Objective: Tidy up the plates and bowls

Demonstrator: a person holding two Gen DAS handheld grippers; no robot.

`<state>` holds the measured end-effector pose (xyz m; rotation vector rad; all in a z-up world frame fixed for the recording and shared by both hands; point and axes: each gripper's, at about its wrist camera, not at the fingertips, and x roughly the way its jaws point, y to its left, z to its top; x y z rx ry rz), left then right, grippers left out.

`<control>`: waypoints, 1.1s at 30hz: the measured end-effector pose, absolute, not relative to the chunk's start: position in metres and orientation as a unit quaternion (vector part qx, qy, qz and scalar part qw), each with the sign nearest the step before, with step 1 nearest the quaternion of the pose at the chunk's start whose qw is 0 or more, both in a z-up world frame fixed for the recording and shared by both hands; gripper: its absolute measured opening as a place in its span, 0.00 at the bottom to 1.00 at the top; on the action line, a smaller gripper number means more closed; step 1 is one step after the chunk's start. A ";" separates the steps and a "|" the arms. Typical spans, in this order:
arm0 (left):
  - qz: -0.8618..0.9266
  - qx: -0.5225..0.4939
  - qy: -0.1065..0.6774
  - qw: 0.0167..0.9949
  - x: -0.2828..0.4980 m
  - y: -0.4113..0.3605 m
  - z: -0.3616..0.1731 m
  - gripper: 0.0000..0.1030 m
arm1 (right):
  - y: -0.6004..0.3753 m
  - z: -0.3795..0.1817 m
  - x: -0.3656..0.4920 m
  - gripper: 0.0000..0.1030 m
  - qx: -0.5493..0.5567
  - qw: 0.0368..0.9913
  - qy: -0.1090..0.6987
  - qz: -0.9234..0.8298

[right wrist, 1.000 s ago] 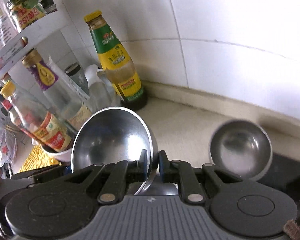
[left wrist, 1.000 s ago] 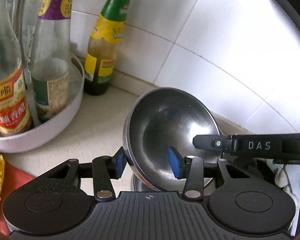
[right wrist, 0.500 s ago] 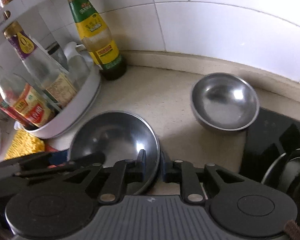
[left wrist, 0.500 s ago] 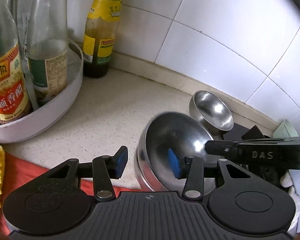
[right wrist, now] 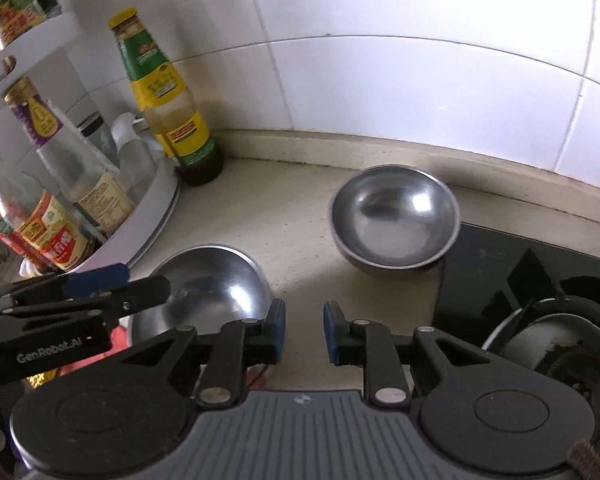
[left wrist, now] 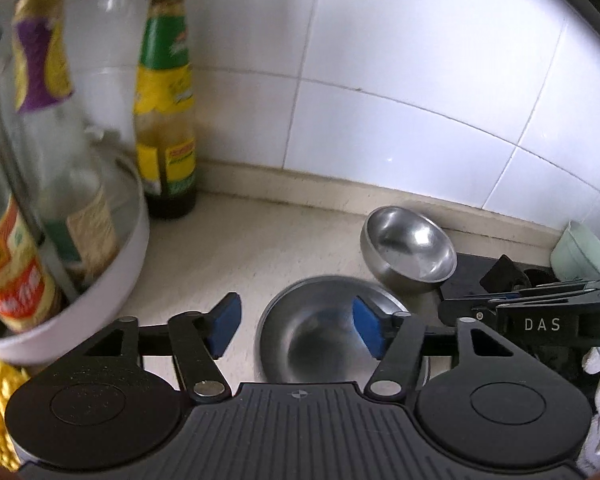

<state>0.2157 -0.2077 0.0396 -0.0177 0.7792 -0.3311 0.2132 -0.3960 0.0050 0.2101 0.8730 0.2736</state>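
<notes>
On the pale countertop (right wrist: 284,216) below the white tiled wall (right wrist: 380,80) stand two steel bowls. Nearest the grippers, a larger steel bowl (left wrist: 320,332) sits upright on the counter. A smaller steel bowl (right wrist: 394,218) sits farther back and to the right, at the edge of the black stove top (right wrist: 500,272), apart from the first in the right wrist view.

From the left wrist view, the left gripper (left wrist: 296,328) has its blue pads spreading apart; the right-hand pad hangs over the larger bowl's inside and the left-hand pad is off to the left of its rim, neither pressing on the metal. The right gripper (right wrist: 304,332) shows a small gap between its pads, which is widening, and only bare counter shows between them; the larger bowl's rim lies just left of its left pad.

Far left, a white round rack (right wrist: 140,224) holds several sauce bottles, and a green-labelled bottle (right wrist: 168,96) stands beside it against the wall.
</notes>
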 end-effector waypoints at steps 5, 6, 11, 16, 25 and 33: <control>-0.171 0.031 0.353 0.919 0.219 -0.230 0.049 0.77 | -0.413 0.007 0.215 0.21 0.111 0.896 0.414 0.117; -0.172 0.039 0.348 0.921 0.220 -0.234 0.050 0.79 | -0.416 0.007 0.214 0.21 0.112 0.897 0.413 0.114; -0.185 0.069 0.339 0.920 0.227 -0.255 0.051 0.83 | -0.433 0.008 0.220 0.23 0.119 0.900 0.407 0.098; -0.192 0.093 0.335 0.918 0.236 -0.272 0.047 0.84 | -0.446 0.003 0.230 0.23 0.130 0.901 0.406 0.083; -0.202 0.135 0.331 0.912 0.261 -0.297 0.037 0.85 | -0.466 -0.008 0.249 0.24 0.146 0.898 0.411 0.058; -0.213 0.182 0.330 0.901 0.285 -0.320 0.026 0.88 | -0.476 -0.019 0.267 0.27 0.154 0.894 0.419 0.040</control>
